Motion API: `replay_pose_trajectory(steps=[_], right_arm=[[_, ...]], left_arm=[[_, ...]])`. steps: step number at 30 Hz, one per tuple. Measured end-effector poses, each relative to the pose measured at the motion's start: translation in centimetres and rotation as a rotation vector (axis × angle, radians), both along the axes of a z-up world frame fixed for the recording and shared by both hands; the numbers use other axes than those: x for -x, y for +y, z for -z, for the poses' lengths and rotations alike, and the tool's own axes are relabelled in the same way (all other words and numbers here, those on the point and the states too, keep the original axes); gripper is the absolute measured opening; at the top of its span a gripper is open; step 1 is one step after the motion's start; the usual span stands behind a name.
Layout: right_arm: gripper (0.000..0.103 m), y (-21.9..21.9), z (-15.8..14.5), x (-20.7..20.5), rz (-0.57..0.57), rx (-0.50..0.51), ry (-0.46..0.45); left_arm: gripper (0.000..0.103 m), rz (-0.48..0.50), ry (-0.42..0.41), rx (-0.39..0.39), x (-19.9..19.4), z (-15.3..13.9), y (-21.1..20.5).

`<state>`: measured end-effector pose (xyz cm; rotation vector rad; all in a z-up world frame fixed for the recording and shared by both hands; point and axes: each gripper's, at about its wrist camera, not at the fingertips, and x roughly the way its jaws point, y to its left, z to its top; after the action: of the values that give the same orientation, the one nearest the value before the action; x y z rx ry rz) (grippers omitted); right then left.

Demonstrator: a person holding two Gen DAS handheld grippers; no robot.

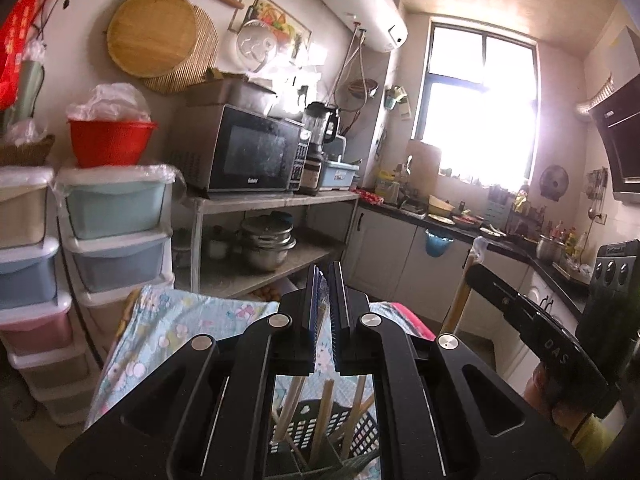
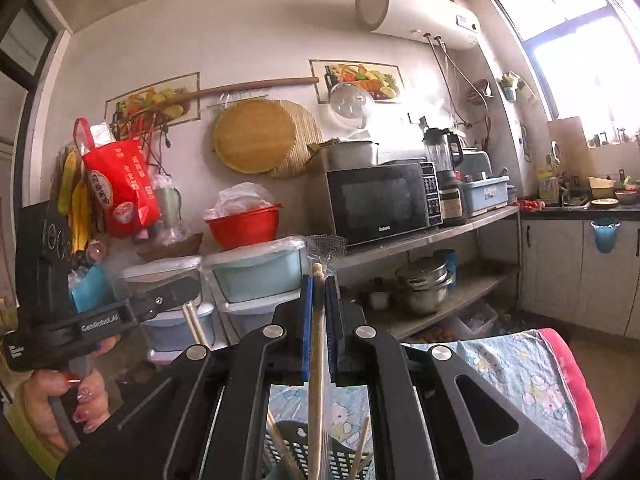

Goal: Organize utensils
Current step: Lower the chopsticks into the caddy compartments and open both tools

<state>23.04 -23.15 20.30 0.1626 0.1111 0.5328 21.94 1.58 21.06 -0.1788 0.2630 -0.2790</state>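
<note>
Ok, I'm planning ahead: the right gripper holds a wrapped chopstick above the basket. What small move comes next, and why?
Probably lower the right gripper straight down. It is shut on the wrapped chopstick, which hangs upright over the black basket, where other chopsticks already stand.

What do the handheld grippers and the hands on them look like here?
Both are matte black linkage frames with round silver pivot pins and blue ribbed pads on the fingers. The left gripper, seen from the right wrist view, carries white "GenRobot.AI" lettering; the right gripper reads "DAS". The left hand has red-painted nails. No cables visible.
</note>
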Motion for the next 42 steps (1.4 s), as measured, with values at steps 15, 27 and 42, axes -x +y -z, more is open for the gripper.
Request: replay_pose_trajectory(steps=[15, 27, 42], right_arm=[[0.007, 1.9, 3.9, -2.1, 0.030, 0.026, 0.045], [0.041, 1.6, 6.5, -2.5, 0.024, 0.021, 0.155], [0.049, 0.6, 9.1, -1.6, 0.050, 0.071, 0.265]], left_arm=[[0.003, -0.009, 0.111, 0.007, -2.1, 4.7, 0.6], [0.037, -0.026, 0.190, 0.030, -3.0, 8.0, 1.2], [0.088, -0.072, 0.218, 0.031, -1.3, 9.8, 1.7]])
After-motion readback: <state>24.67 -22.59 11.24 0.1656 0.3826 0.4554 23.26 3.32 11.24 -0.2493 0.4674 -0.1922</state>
